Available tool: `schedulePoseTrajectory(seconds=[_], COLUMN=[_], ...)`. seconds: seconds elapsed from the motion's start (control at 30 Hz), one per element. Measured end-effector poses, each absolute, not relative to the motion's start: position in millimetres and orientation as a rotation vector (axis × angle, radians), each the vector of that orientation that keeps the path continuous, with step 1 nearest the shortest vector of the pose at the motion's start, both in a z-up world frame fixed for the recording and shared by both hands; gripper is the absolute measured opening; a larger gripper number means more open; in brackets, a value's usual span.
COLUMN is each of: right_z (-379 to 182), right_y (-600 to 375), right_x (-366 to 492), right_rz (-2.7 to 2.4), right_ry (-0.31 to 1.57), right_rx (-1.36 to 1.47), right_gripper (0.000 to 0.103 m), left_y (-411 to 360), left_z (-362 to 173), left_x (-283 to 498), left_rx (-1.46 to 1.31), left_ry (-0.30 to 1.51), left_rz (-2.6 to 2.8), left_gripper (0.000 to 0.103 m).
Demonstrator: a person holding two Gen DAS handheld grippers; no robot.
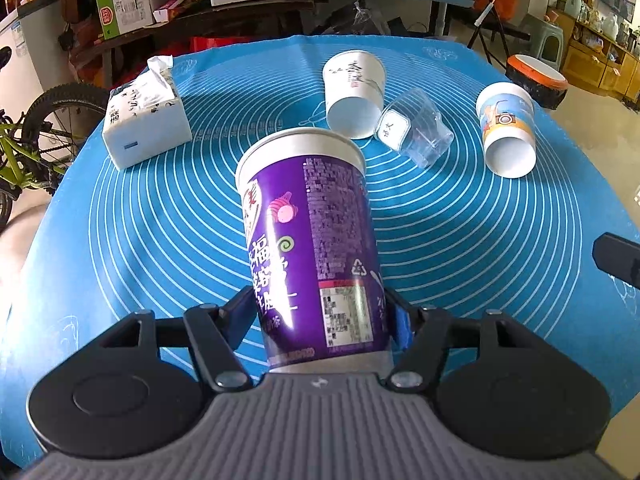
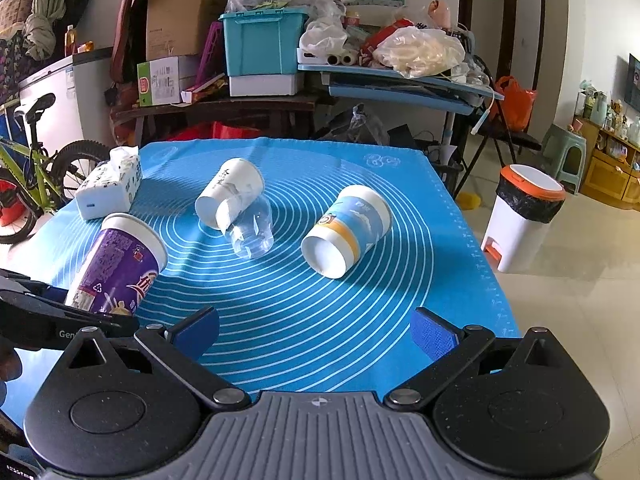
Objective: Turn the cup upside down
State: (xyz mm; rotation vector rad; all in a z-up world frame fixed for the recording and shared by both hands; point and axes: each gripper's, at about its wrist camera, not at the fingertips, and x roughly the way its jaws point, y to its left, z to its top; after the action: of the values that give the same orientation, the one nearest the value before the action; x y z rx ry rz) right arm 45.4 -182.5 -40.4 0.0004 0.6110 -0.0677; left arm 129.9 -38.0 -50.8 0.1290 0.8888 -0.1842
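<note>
My left gripper [image 1: 320,320] is shut on a tall purple paper cup [image 1: 312,240] near its base, holding it tilted over the blue mat [image 1: 160,240] with its white rim away from me. The same cup shows at the left of the right wrist view [image 2: 116,268]. My right gripper [image 2: 316,334] is open and empty above the mat's near edge. Three other cups lie on their sides: a white cup [image 2: 230,192], a clear plastic cup [image 2: 252,228] against it, and a blue and yellow cup [image 2: 346,230].
A white tissue pack [image 2: 110,188] lies at the mat's back left. A bicycle [image 2: 36,172] stands left of the table. A white bin with an orange lid [image 2: 524,216] stands on the floor to the right. Cluttered shelves fill the back.
</note>
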Motion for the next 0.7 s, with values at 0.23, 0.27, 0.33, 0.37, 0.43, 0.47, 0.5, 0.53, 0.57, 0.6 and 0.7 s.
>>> schedulePoseTrajectory(seconds=[0.23,0.27,0.33,0.37,0.43,0.47,0.5,0.53,0.57,0.6,0.7], right_z=[-40.4,-40.3,-40.1,-40.0,-39.8,-39.6,-39.4,-39.1,-39.0,-38.8,-38.4], right_y=[-181.3,-181.4,-180.4,-180.0,-179.0,-178.6,-178.0,-177.4,-176.9,-176.6,-174.8], right_x=[44.8,45.2,45.1,44.7,43.5,43.4,43.4,43.3,43.1,42.6,42.9], right_rz=[-0.072,-0.072,-0.072,-0.072,-0.07,-0.069,-0.068,-0.067,-0.066,-0.065,-0.058], right_ry=[0.618,0.62,0.622,0.622,0.622,0.623,0.623,0.623,0.623,0.623,0.623], right_rx=[-0.005,-0.006,-0.009,-0.01,-0.012,-0.014,-0.015,-0.016,-0.016,-0.017,-0.022], right_gripper=[0.103,0.103,0.103,0.103,0.103,0.103,0.103,0.103,0.103,0.103,0.103], left_y=[-38.9,-39.1,-39.0,-38.4,-37.4,-36.8,-36.1,-35.6,-35.3,-34.8,-33.6], left_z=[-50.3,-50.1,-49.9,-49.7,-48.7,-47.8,-46.8,-45.5,-44.4,-43.4,-41.0], left_x=[128.1,127.7,127.3,127.2,126.8,126.4,126.1,125.6,125.3,125.2,125.3], left_rx=[0.145,0.148,0.153,0.153,0.15,0.147,0.146,0.144,0.143,0.142,0.14], left_ry=[0.876,0.874,0.871,0.871,0.869,0.866,0.862,0.857,0.853,0.85,0.842], left_rz=[-0.177,-0.174,-0.171,-0.17,-0.166,-0.166,-0.165,-0.165,-0.163,-0.161,-0.156], left_gripper=[0.082,0.083,0.083,0.083,0.083,0.083,0.083,0.083,0.083,0.083,0.083])
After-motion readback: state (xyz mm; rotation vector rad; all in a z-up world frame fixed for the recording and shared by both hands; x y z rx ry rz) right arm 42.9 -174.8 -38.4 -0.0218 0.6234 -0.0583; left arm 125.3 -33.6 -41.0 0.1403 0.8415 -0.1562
